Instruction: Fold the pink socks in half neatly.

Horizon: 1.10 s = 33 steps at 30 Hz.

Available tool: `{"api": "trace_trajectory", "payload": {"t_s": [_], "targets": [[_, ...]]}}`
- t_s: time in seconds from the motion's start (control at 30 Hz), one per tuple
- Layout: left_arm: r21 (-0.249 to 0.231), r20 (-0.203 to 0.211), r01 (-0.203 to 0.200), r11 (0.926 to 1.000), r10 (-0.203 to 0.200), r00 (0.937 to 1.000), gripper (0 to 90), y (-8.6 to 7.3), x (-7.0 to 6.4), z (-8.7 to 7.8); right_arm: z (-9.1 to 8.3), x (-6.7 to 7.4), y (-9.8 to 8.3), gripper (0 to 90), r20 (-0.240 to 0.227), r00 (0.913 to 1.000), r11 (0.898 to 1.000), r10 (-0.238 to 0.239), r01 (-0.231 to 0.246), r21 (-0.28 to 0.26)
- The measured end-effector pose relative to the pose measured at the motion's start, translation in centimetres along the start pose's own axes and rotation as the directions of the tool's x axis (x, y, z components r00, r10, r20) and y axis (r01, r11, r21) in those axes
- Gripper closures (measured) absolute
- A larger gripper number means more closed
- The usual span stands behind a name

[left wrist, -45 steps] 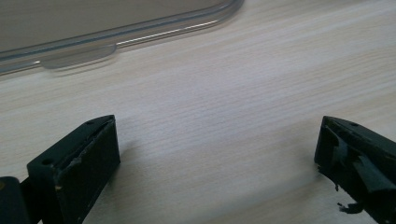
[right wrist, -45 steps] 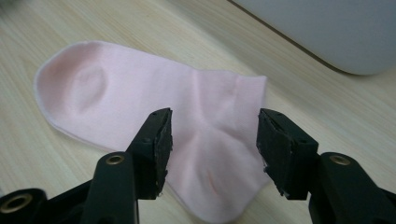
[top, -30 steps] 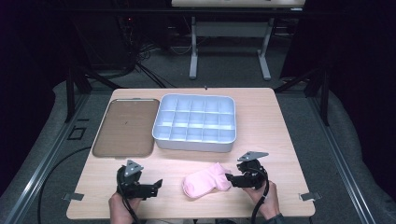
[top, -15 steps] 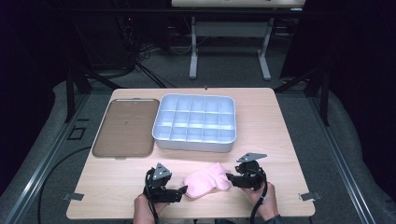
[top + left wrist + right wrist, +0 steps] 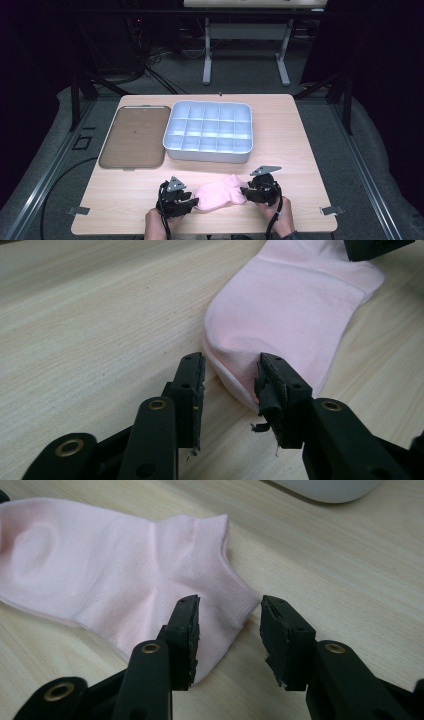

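Pink soft cotton sock (image 5: pixel 220 192) lying flat just in front of the pale compartment tray (image 5: pixel 208 131) | limp, light, bunching easily | left gripper (image 5: pixel 229 382) closing around toe, right gripper (image 5: pixel 227 625) closing around cuff, neither pressing yet | pinching both ends is looking best

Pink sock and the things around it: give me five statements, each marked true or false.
1. The sock lies flat on the table. True.
2. The sock sits inside the divided tray. False: it lies on the table in front of the tray.
3. The left gripper has the sock's toe end between its jaws. True.
4. The right gripper is at the sock's cuff end. True.
5. The brown lid covers the tray. False: it lies beside the tray.
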<state>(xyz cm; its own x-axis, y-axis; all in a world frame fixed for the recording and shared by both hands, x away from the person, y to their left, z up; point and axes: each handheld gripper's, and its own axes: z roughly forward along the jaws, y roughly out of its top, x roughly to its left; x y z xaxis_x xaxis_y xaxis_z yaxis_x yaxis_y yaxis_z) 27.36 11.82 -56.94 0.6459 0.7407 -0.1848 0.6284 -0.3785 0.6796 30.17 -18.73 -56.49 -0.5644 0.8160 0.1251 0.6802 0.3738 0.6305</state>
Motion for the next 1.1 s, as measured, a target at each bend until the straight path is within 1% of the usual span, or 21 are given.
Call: {"api": "trace_trajectory", "payload": {"t_s": [0.03,0.07,0.13,0.17,0.2,0.23,0.27,0.3,0.33,0.4,0.43,0.57,0.6,0.67,0.77,0.8,0.87,0.9,0.93,1.07,1.1], "targets": [[0.000,0.000,0.000,1.0000,0.000,1.0000,65.3,0.0,0.0,0.0,0.0,0.0,0.0,59.3,0.000,1.0000,1.000,0.000,0.000,0.000],[0.000,-0.002,-0.001,1.0000,0.001,1.0000,65.3,0.0,0.0,0.0,0.1,0.1,0.0,60.2,0.000,1.0000,1.000,0.000,0.000,0.005],[-0.001,0.000,0.007,1.0000,-0.007,1.0000,68.2,-0.1,0.2,0.1,0.2,0.2,-0.1,62.1,0.010,0.9999,1.000,-0.005,0.005,0.008],[-0.008,-0.008,0.000,1.0000,0.000,1.0000,70.3,-0.2,0.2,0.3,0.3,0.3,-0.2,63.1,0.003,0.9999,1.000,-0.010,0.009,0.009],[-0.009,-0.003,0.005,1.0000,-0.005,1.0000,73.6,-0.3,0.4,0.4,0.3,0.3,-0.2,65.4,0.005,0.9999,1.000,-0.012,0.012,0.008],[-0.009,-0.003,0.005,1.0000,-0.005,1.0000,75.7,-0.3,0.4,0.4,0.3,0.3,-0.2,65.4,0.005,0.9999,1.000,-0.012,0.012,0.008],[-0.008,-0.003,-0.010,0.9999,0.010,0.9999,77.7,-0.4,0.5,0.4,0.4,0.4,-0.4,66.6,-0.002,1.0000,1.000,-0.009,0.009,0.002],[-0.018,-0.010,-0.004,0.9998,0.004,0.9999,77.7,-0.5,0.5,0.5,0.4,0.4,-0.4,66.6,-0.002,1.0000,1.000,-0.009,0.009,0.002],[-0.020,-0.002,-0.008,0.9998,0.008,1.0000,79.4,-0.5,0.7,0.4,0.4,0.3,-0.4,67.5,-0.004,0.9999,1.000,-0.011,0.011,0.000],[-0.042,-0.004,-0.002,0.9991,0.002,1.0000,83.6,-0.8,1.0,0.4,0.4,0.3,-0.5,69.6,-0.008,0.9999,1.000,-0.012,0.012,0.001],[-0.052,0.001,0.011,0.9986,-0.011,0.9999,84.5,-0.9,1.0,0.4,0.4,0.3,-0.5,69.8,-0.009,0.9999,1.000,-0.013,0.013,0.002],[-0.061,0.013,0.005,0.9981,-0.004,0.9999,85.5,-1.1,1.4,0.4,0.4,0.3,-0.4,68.3,-0.003,0.9999,1.000,-0.013,0.013,0.004],[-0.070,0.015,0.015,0.9974,-0.014,0.9998,85.6,-1.3,1.4,0.4,0.4,0.3,-0.3,68.0,-0.012,0.9999,1.000,-0.012,0.012,0.006],[-0.080,0.023,0.017,0.9966,-0.015,0.9996,85.7,-1.3,1.6,0.5,0.4,0.3,-0.3,66.0,-0.001,1.0000,1.000,-0.009,0.009,0.004],[-0.095,0.033,0.022,0.9953,-0.019,0.9993,85.8,-1.6,1.8,0.6,0.4,0.1,-0.4,65.4,-0.004,1.0000,1.000,-0.001,0.001,0.000],[-0.096,0.043,0.028,0.9950,-0.024,0.9988,85.9,-1.7,1.9,0.6,0.4,0.0,-0.4,65.9,-0.006,1.0000,1.000,0.001,-0.001,0.000],[-0.102,0.045,0.025,0.9945,-0.020,0.9988,86.0,-1.8,2.0,0.5,0.4,-0.1,-0.4,67.9,-0.011,0.9999,1.000,0.008,-0.008,-0.003],[-0.111,0.034,0.023,0.9936,-0.019,0.9992,86.1,-1.8,1.9,0.6,0.4,0.0,-0.5,71.9,-0.012,0.9999,1.000,0.005,-0.005,-0.002],[-0.111,0.034,0.017,0.9937,-0.013,0.9993,86.1,-1.8,1.9,0.6,0.4,0.0,-0.5,73.0,-0.016,0.9998,1.000,0.009,-0.010,-0.011],[-0.120,0.029,0.014,0.9927,-0.011,0.9995,86.2,-1.9,1.8,0.6,0.4,0.2,-0.6,76.9,-0.012,0.9999,1.000,0.001,-0.001,-0.008],[-0.118,0.019,-0.007,0.9930,0.009,0.9998,86.2,-1.9,1.8,0.6,0.4,0.3,-0.6,79.6,-0.014,0.9999,1.000,0.003,-0.003,-0.011]]}}
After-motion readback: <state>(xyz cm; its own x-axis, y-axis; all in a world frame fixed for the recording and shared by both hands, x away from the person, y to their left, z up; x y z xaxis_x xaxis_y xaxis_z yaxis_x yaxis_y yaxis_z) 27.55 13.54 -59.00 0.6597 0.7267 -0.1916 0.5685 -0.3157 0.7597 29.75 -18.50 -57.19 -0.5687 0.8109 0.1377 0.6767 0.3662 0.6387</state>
